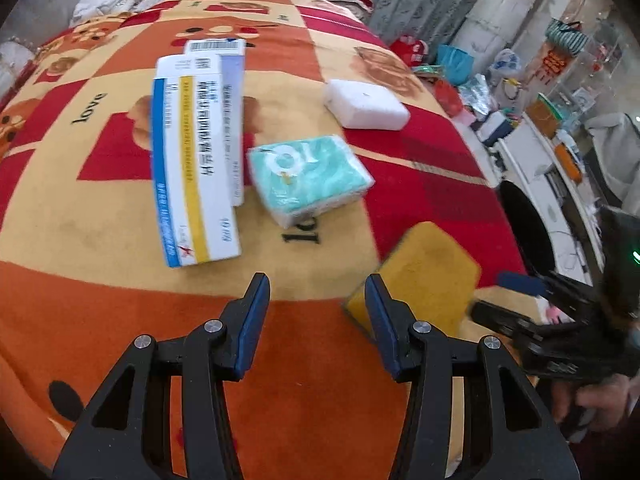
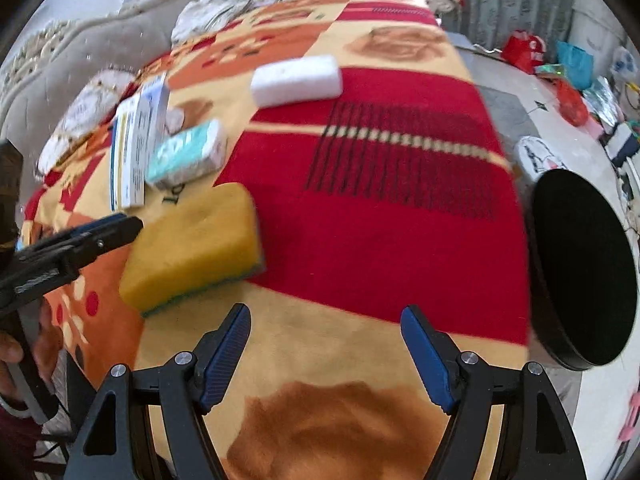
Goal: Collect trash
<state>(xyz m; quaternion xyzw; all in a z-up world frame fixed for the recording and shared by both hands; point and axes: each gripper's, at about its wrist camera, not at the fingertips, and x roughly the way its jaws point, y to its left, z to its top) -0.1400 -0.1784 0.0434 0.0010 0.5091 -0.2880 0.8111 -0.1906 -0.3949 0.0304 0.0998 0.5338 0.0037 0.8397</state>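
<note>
Item 1. Sponge (image 1: pixel 424 276), yellow with a green scouring layer underneath, lying flat on the blanket (image 1: pixel 100 300) of the bed, nearest of the loose things. The left hand-held gripper (image 1: pixel 318 286) hovers just short of it, jaws spread and empty; the sponge sits just beyond its right finger. The right hand-held gripper (image 2: pixel 326 316) is likewise spread and empty, with the sponge (image 2: pixel 192 244) near and to its left. Likely light, soft and compressible; should grip well across the short sides, though a hard squeeze would only deform it.

Item 2. Tissue pack (image 1: pixel 310 178), teal, plastic-wrapped, farther in, beside the boxes. Probably light and yielding, wrap somewhat slippery; best taken across its narrow width.

Item 3. Two cartons (image 1: pixel 196 160), white with blue and yellow stripes, one overlapping the other, to the left. Thin card, probably near weightless and easily crushed; take by the long edges with gentle closure, one at a time.

Item 4. Foam block (image 1: pixel 366 105), white, farthest, right of centre. Judged very light, stiff but brittle; grip across the short sides.

Item 5. Bin (image 2: pixel 584 268), black and round, standing off the right edge of the bed, open mouth toward the right-hand camera. Presumed destination for all items.
</note>
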